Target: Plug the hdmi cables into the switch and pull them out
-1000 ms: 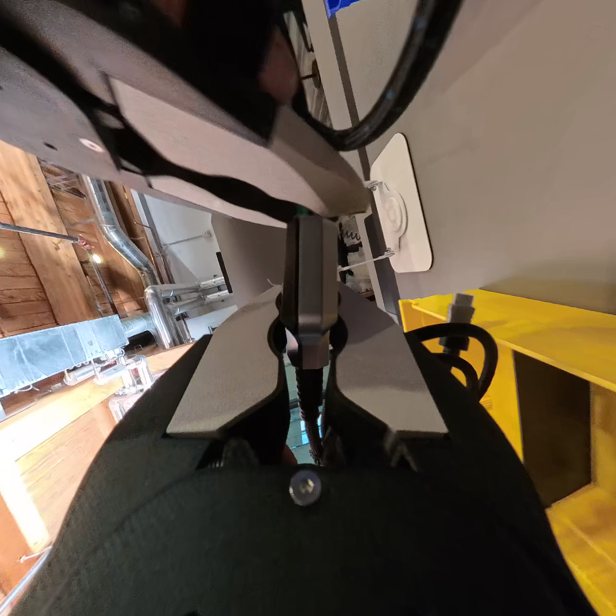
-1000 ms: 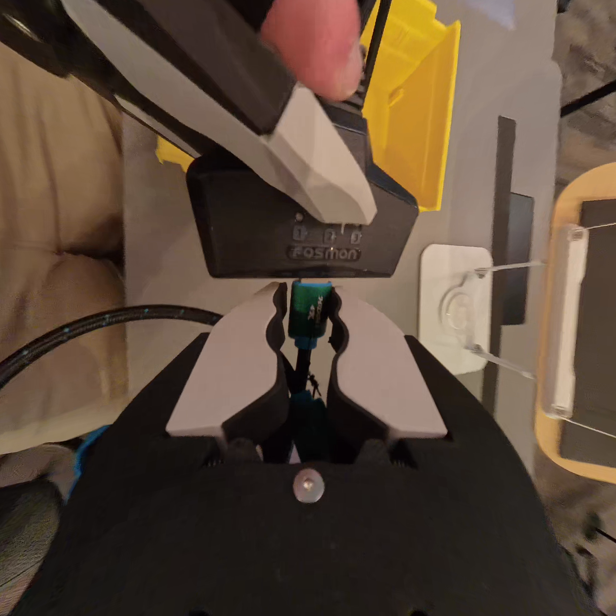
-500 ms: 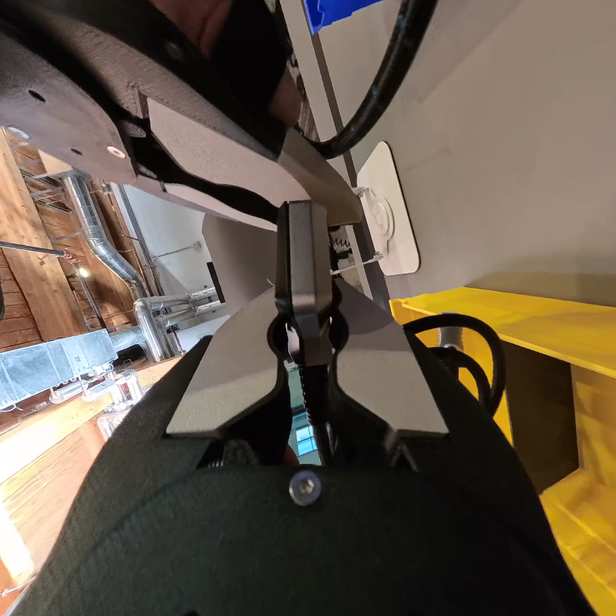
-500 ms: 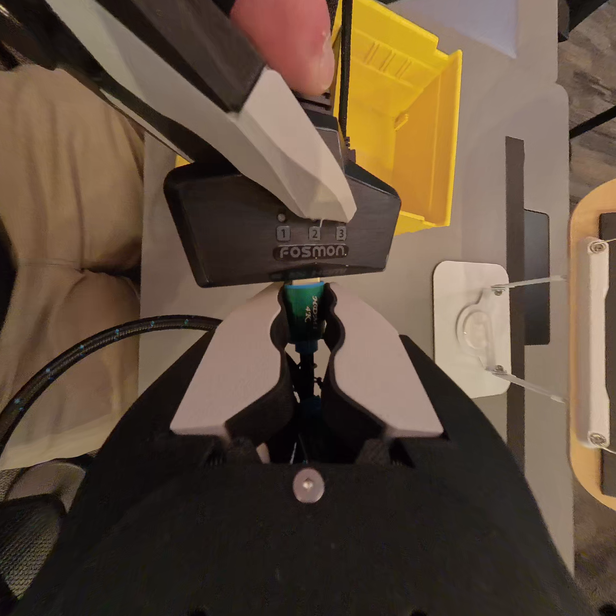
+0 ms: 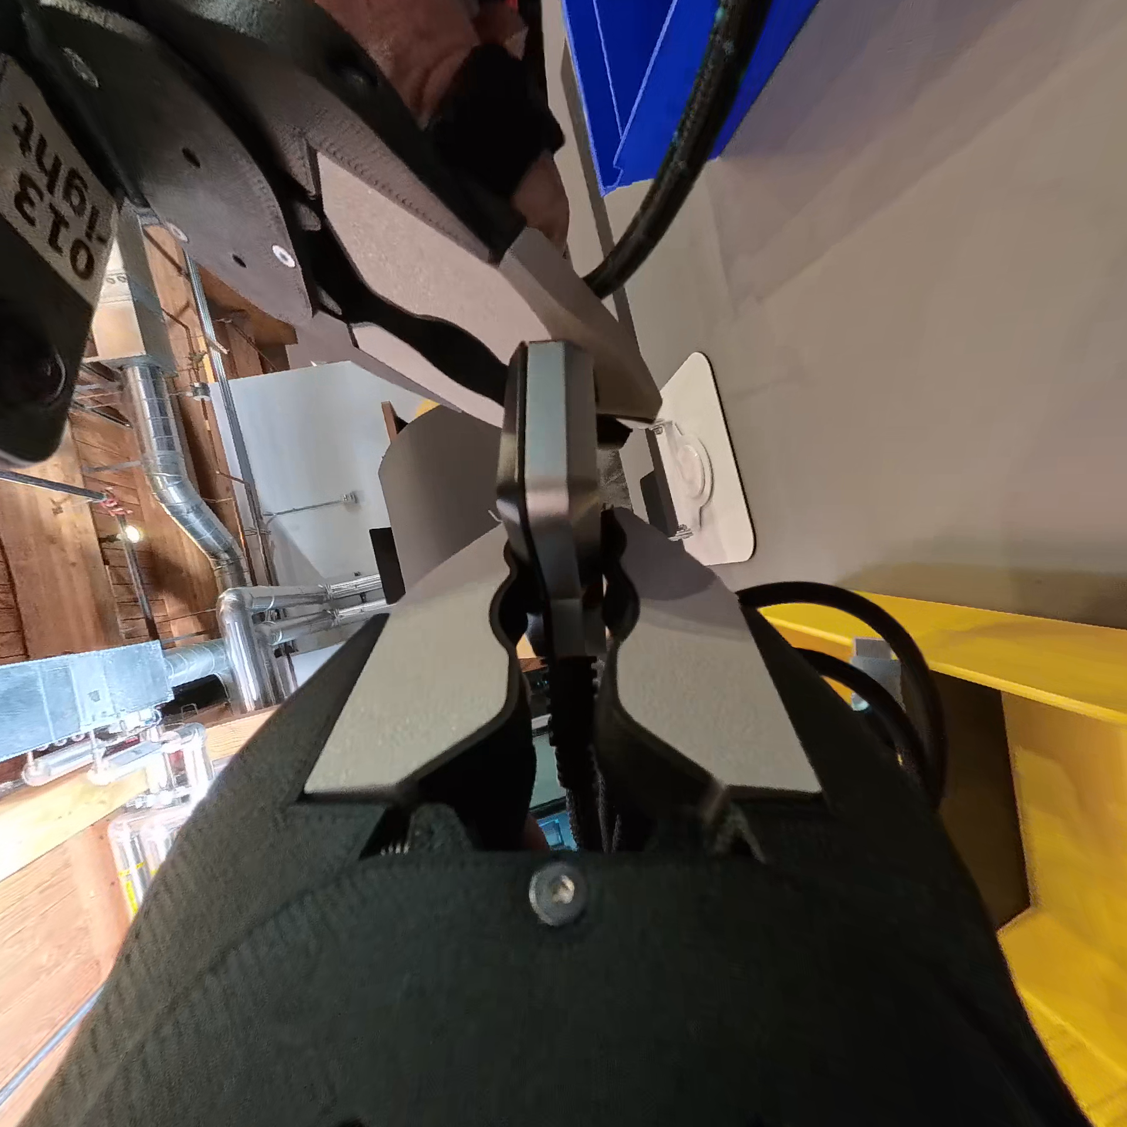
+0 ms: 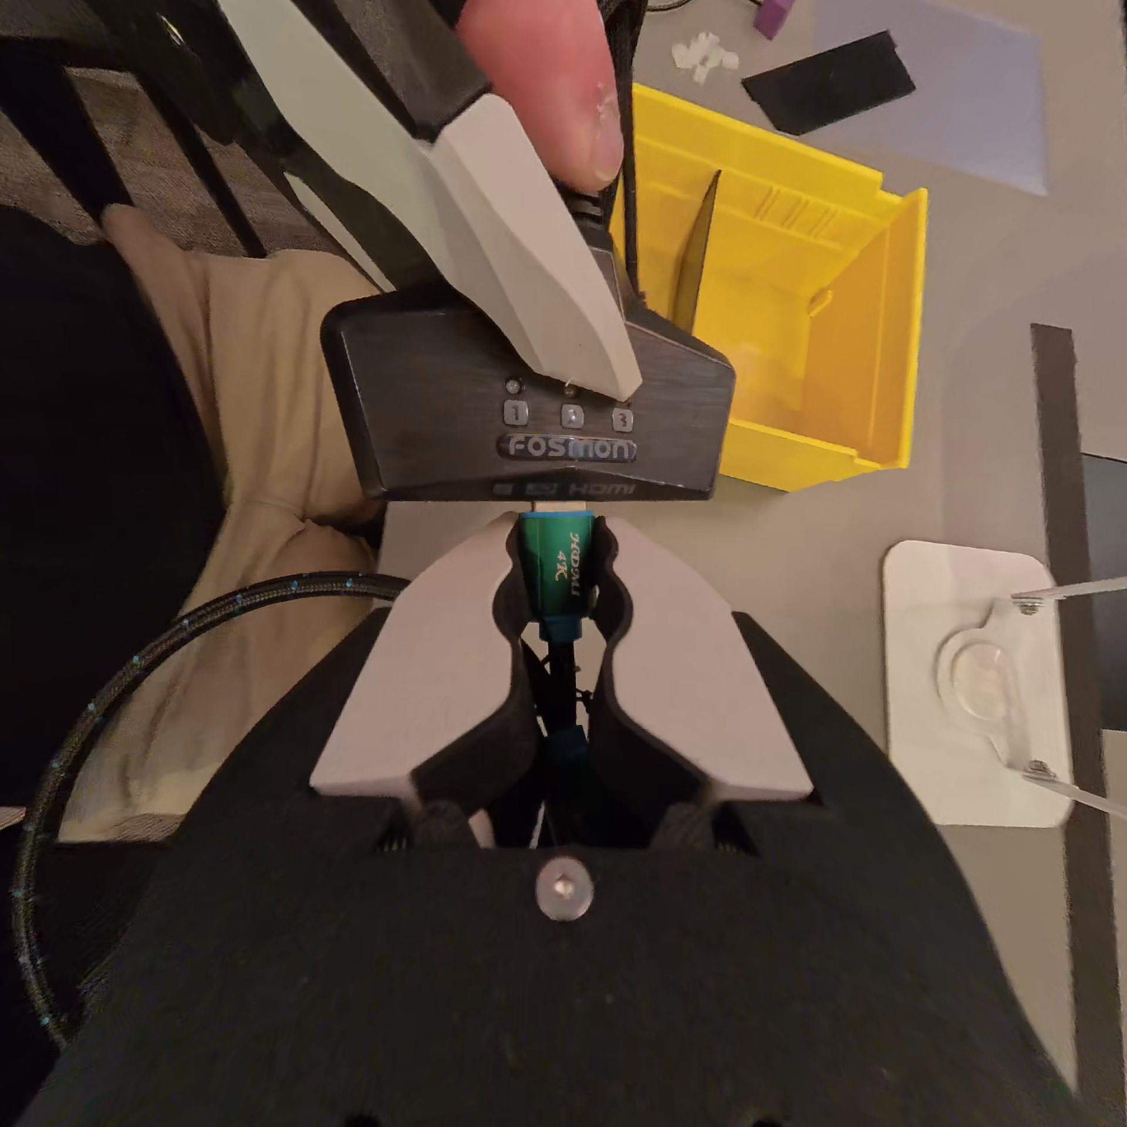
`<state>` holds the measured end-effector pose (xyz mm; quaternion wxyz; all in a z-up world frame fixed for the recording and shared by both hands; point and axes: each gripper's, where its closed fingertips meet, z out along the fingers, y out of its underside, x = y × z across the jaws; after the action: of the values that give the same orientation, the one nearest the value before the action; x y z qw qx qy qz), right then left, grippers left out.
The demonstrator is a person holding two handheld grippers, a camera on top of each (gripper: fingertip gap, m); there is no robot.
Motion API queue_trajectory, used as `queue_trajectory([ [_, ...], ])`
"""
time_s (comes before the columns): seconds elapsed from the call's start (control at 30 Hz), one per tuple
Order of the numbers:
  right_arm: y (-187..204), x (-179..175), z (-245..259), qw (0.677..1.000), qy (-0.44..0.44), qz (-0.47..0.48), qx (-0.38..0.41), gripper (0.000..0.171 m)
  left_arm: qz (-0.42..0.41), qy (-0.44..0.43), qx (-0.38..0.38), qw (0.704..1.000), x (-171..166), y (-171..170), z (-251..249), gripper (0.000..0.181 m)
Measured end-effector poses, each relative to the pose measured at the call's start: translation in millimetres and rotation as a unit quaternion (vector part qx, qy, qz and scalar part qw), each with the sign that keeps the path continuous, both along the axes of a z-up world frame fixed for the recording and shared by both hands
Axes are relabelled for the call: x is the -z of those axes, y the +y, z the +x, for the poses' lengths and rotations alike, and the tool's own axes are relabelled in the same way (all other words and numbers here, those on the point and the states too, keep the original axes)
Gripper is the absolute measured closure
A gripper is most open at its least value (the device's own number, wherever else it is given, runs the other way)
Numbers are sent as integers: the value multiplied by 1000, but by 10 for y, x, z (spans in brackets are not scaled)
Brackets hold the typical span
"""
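Green HDMI plug [image 6: 558, 570] pinched in your right gripper [image 6: 560, 549] jaws, metal tip showing just at near face of black switch [image 6: 524, 421]; whether seated, cannot tell. Your left gripper [image 5: 558, 585] jaws clamp switch edge-on, held above grey table [image 6: 823, 518]. Braided cable [image 6: 122, 658] loops off left. Yellow bin [image 6: 793, 341] sits far right, beyond switch.

The black switch [image 6: 527, 402] and green plug [image 6: 558, 570] both bear lettering.
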<state>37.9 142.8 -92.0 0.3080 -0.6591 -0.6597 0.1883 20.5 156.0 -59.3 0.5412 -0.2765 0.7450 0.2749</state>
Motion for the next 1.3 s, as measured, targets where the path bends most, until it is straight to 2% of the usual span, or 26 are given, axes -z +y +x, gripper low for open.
queue_trajectory([
  [0.03,-45,-9,-5,1000,2,-17,-5,154,-2,-2,4,1000,-3,-31,1,159],
  [0.1,-46,-44,-38,1000,8,-8,-1,154,-3,-12,-3,1000,-43,-30,-23,160],
  [0.2,78,-94,-42,993,-38,111,17,151,-40,-14,-28,999,-20,13,-89,159],
  [0.3,71,-221,-24,983,-52,173,41,147,-93,-28,-41,994,-13,30,-176,160],
  [0.37,67,-239,-44,966,-65,247,47,152,-100,-31,-44,994,-34,3,-193,160],
  [0.43,43,-155,-87,955,-81,281,43,157,-131,-32,-44,990,-10,-45,-184,160],
  [0.6,84,-107,-104,913,-113,388,53,159,-132,-13,-58,990,52,-86,-212,160],
  [0.77,-33,-140,-72,895,-117,427,52,160,-140,-12,-41,989,48,-209,-199,160],
  [1.0,-170,-264,-15,907,-103,406,38,160,-233,-91,-2,968,-22,-313,-139,159],
  [1.13,-132,-210,42,903,-160,394,66,159,-184,-83,-42,978,30,-282,-128,160],
  [1.3,-176,-201,75,905,-166,385,70,159,-177,-89,-49,979,45,-311,-113,160],
])
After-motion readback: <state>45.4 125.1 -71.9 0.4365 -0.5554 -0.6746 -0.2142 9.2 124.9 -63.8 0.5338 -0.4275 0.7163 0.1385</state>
